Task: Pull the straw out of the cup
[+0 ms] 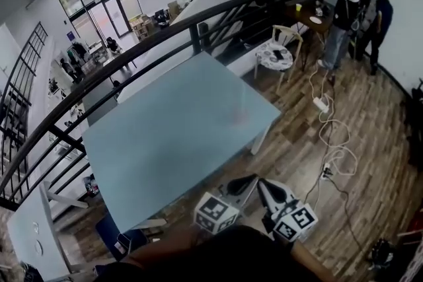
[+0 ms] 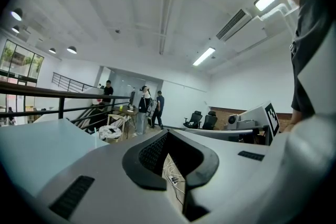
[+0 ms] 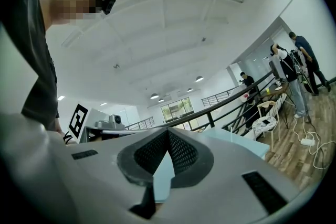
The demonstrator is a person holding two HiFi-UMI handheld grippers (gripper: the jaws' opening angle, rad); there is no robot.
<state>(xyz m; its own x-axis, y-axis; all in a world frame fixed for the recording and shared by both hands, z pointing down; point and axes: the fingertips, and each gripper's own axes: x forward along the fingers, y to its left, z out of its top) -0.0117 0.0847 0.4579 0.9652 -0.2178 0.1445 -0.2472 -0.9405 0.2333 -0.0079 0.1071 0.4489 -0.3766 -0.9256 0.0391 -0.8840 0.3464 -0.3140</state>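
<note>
Closest to the head cam was a dark sleeve [image 1: 218, 254] along the bottom edge, and just past it sat the two marker cubes of the grippers, both off the near right corner of the pale blue table [image 1: 152, 142] and over the wooden floor [image 1: 370, 162]. Left gripper [image 1: 253, 177] was clenched on nothing: in its own view the black ribbed pads [image 2: 152, 152] met at the tip and only floor and cables showed through the slot under them. Right gripper [image 1: 262, 181] was the same deal, pads [image 3: 181, 152] pinched together at the tip with nothing caught between them, just a slice of tabletop showing below. Neither one was touching the table, and the two tips sat just beside each other. The cup [image 1: 238, 117] was only a faint pinkish see-through smudge on the table, near its right edge and well apart from both grippers. I couldn't make out the straw from the head cam; in the right gripper view a thin upright sliver [image 3: 231, 131] stood on the table's far end, probably the straw. Beyond the table ran a black railing [image 1: 198, 33], a white chair [image 1: 281, 53] stood past its far right corner, and a few people [image 1: 344, 10] stood further back.
</note>
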